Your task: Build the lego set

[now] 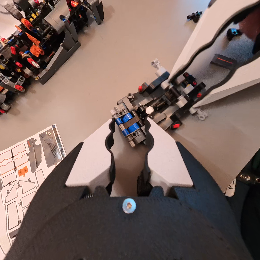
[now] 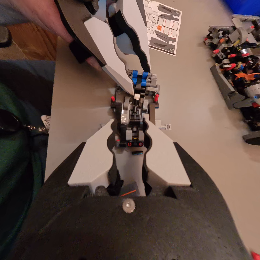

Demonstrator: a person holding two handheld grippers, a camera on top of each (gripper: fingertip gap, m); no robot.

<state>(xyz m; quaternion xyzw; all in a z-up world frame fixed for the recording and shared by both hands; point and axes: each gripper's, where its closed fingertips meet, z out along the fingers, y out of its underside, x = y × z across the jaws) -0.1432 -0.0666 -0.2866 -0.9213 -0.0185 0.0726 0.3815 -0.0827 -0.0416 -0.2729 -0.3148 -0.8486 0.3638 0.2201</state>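
left gripper (image 1: 128, 127) clasps the blue-and-grey end of a small lego subassembly (image 1: 153, 111) mid-bench (image 1: 112, 70); right gripper (image 2: 128, 130) clamps its black opposite end. light, rigid, but likely pops apart; hold solid beams. the larger lego model (image 1: 35, 42) sits toward the far edge.

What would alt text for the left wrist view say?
The left tongs grip the blue-and-grey end of a small Lego sub-assembly on a grey table, while the right tongs clamp its far end. A larger Lego model sits upper left, a sticker sheet lower left.
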